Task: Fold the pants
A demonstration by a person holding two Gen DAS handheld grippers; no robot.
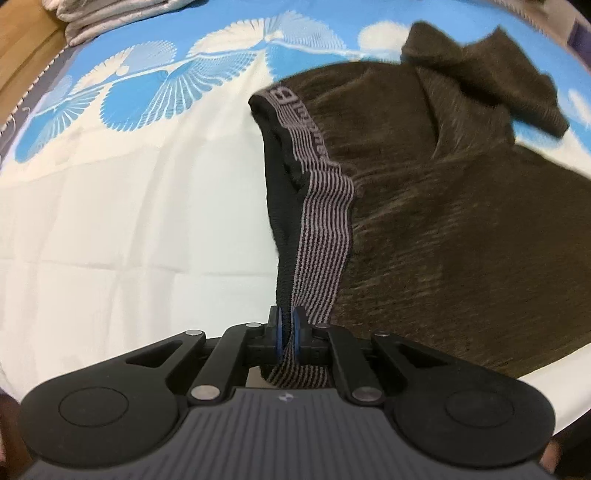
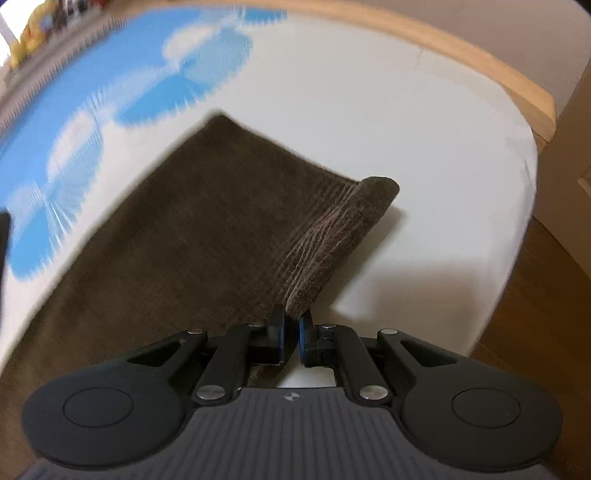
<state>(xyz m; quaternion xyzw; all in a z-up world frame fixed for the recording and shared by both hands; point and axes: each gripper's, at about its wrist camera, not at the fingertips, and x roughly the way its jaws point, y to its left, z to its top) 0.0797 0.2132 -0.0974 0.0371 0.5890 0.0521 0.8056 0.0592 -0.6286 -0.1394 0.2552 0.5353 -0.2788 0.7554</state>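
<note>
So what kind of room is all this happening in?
Most likely a bedroom: the pants lie on a bed sheet with a wooden bed frame, and folded bedding sits stacked nearby.

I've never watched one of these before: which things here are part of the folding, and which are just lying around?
In the job:
brown pants
striped waistband, clamped by left gripper
right gripper, pinching pants edge

Lying about:
folded white bedding
patterned bedsheet

Brown ribbed pants (image 1: 443, 229), grey-striped waistband (image 1: 321, 236), blue-white fan-patterned sheet (image 1: 147, 92).

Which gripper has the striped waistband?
The left gripper: it pinches the grey-striped waistband. The right gripper grips plain brown fabric.
</note>
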